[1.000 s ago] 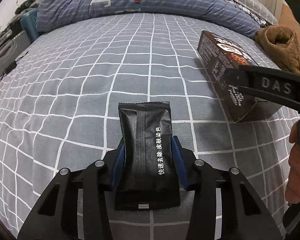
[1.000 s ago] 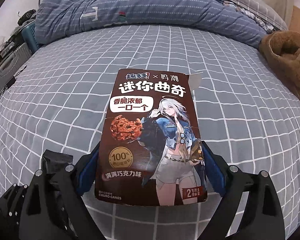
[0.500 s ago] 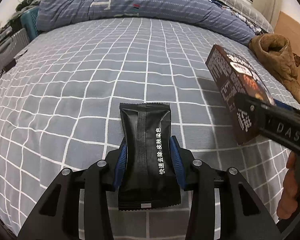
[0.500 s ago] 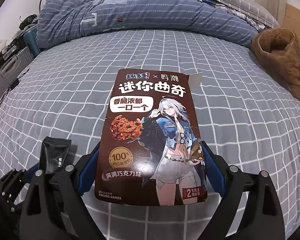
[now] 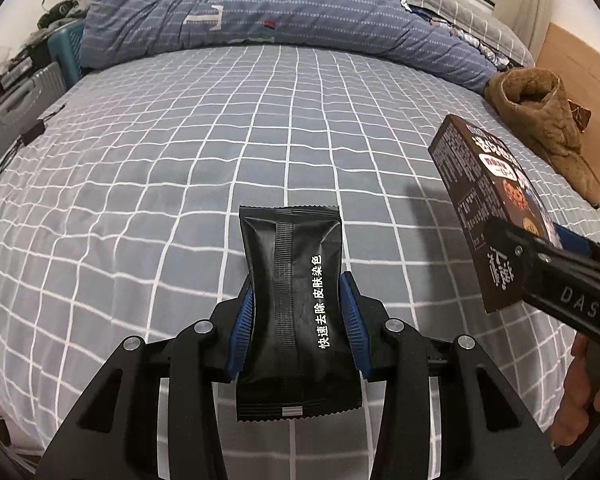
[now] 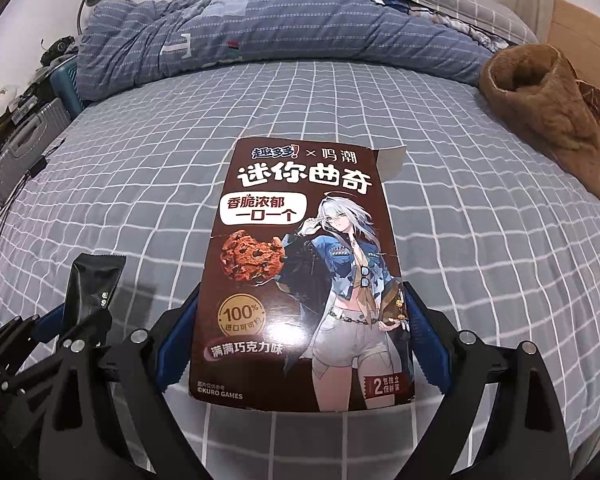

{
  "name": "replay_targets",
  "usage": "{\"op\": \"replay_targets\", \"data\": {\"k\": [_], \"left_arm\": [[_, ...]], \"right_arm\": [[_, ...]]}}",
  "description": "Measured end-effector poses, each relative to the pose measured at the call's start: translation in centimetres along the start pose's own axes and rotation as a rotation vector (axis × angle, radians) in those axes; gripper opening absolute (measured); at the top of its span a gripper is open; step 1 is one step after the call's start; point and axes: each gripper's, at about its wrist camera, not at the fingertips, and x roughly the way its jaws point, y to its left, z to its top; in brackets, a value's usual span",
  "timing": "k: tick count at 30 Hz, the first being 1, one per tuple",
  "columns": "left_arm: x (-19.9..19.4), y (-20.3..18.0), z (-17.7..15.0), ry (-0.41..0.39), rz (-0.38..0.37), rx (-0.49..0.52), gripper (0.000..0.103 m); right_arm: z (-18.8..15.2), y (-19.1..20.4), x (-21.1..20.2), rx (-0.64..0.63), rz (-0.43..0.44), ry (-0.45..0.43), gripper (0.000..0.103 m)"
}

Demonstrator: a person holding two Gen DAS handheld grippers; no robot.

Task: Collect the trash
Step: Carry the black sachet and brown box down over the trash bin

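Left wrist view, nearest first: left hand-held gripper (image 5: 296, 320) pinches a black sachet (image 5: 294, 300) across its middle, blue pads (image 5: 242, 330) pressed into both edges, the packet waisted under the squeeze. Sachet points forward, clear of the bed (image 5: 160, 168) — lifted, by the look of it, for carrying off as trash. To its right, the right hand-held gripper (image 6: 300, 328) is spread wide yet tight on a brown cookie box (image 6: 300, 272), pads on the long side walls; judged the only span that suits so broad a carton. Box is tilted up off the sheet, its far flap (image 6: 390, 160) torn open, so probably empty. Both trash items are in hand — no bin shows in either view. Farther: a brown fleece garment (image 6: 548, 104) at the bed's right edge; a rumpled blue quilt (image 5: 280, 12) along the far side.
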Motion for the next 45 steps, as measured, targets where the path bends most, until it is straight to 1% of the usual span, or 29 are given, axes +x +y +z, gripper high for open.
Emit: {"op": "replay_targets", "data": {"k": [7,25,37,45], "left_arm": [[-2.6,-0.5,-1.5,-0.004,-0.008,0.001,0.041],[-8.5,-1.5,-6.0,0.009,-0.037,-0.02,0.041],[-12.4,-2.9,-8.1,-0.009,-0.06,0.0,0.041],[-14.6,-4.0,-10.0,-0.011,-0.073,0.017,0.04]], "right_arm": [[-2.1,-0.2,-2.6,0.015,0.014,-0.004,0.087],[-7.1,-0.7,-9.8,0.028,0.003,-0.037,0.087],[-10.1,-0.6,-14.0,0.007,-0.008,-0.051,0.087],[-12.4,-0.3,-16.4,-0.002,-0.015,-0.054,0.087]]}}
